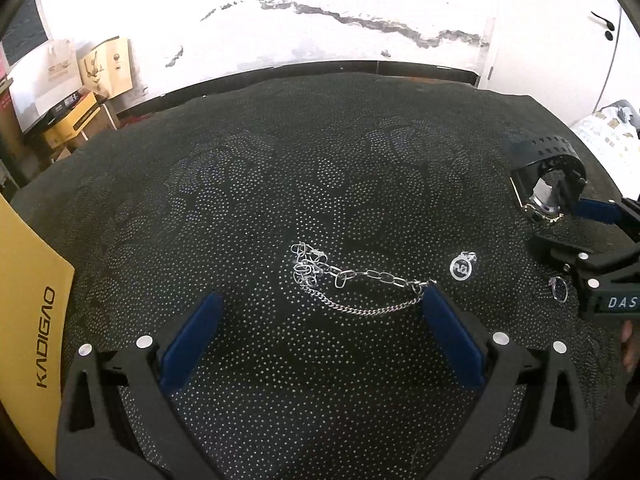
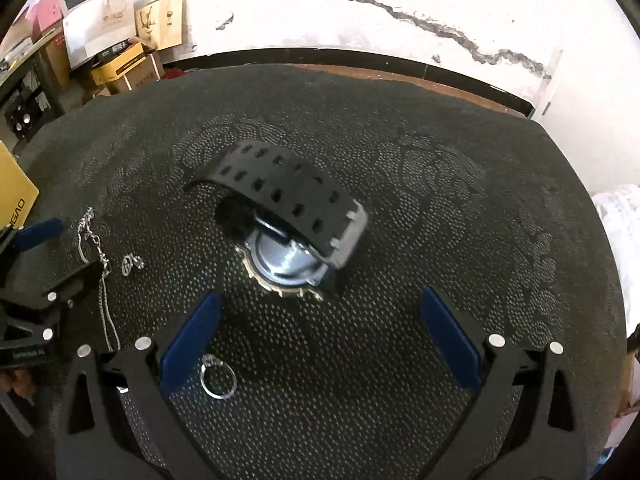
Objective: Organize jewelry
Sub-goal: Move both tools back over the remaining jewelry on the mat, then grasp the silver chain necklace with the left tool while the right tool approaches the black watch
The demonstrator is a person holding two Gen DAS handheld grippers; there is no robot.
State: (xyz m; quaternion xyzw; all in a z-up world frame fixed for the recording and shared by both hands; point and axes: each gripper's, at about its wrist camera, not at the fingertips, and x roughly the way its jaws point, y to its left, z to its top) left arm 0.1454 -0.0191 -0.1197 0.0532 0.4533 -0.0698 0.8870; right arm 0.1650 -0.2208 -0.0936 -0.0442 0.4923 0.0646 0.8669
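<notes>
A silver chain necklace [image 1: 352, 284] lies tangled on the dark dotted cloth [image 1: 320, 160], just ahead of my open, empty left gripper [image 1: 322, 304]. A small round pendant [image 1: 462, 267] and a silver ring [image 1: 559, 290] lie to its right. A black watch [image 2: 288, 220] with a perforated strap rests face down just ahead of my open, empty right gripper [image 2: 320, 304]. The ring [image 2: 218, 378] lies by my right gripper's left finger [image 2: 192, 344]. The watch [image 1: 546, 176] and right gripper [image 1: 576, 220] show at the right of the left wrist view.
A yellow box [image 1: 28, 320] marked KADIGAO stands at the cloth's left edge. Cardboard boxes and paper bags [image 1: 80, 80] are stacked beyond the far left corner. A cracked white wall [image 1: 320, 20] runs behind the table. White fabric [image 2: 620, 240] lies off the right side.
</notes>
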